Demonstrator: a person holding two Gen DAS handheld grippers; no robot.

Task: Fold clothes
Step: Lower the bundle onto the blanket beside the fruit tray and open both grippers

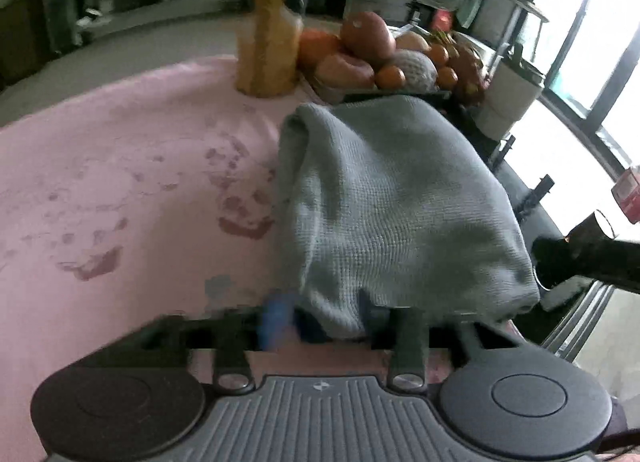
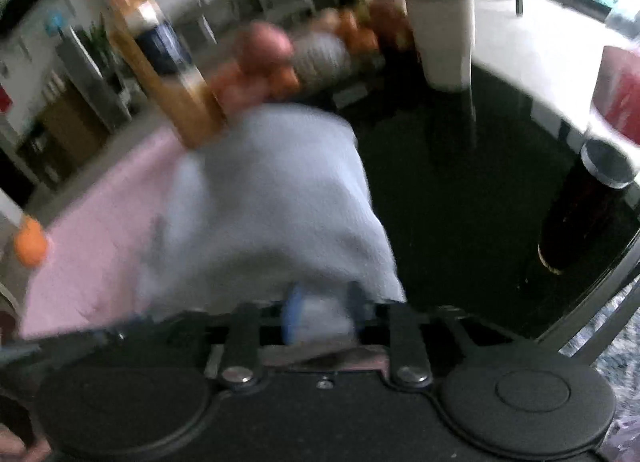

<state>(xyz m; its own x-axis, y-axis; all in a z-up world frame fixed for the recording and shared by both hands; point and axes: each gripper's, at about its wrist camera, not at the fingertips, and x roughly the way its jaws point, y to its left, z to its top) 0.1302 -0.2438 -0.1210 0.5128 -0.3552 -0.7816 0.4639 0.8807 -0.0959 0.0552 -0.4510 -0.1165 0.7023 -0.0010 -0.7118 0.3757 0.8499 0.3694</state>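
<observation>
You are working a grey knit garment (image 1: 400, 197) lying folded on the pink cloth (image 1: 120, 165) that covers the worktop, its right edge hanging over the dark glass worktop (image 2: 460, 201). It is sitting near you, just in front of both tongs.

Left tongs (image 1: 332, 318): the jaws are standing apart, with the near hem of the garment between them. The view is blurred, but the pads are not looking pressed on the fabric.

Right tongs (image 2: 320, 318): the jaws are also apart, with pale fabric bunched between them, heavily blurred, and I am judging this a loose hold at best.

For a clean step, you are wanting both tongs level on the near hem and letting go evenly, so the fold is staying square. The fruit (image 1: 376, 57) and the tall amber bottle (image 1: 268, 41) are standing just beyond the far edge, so be keeping the cloth from sliding into them.
</observation>
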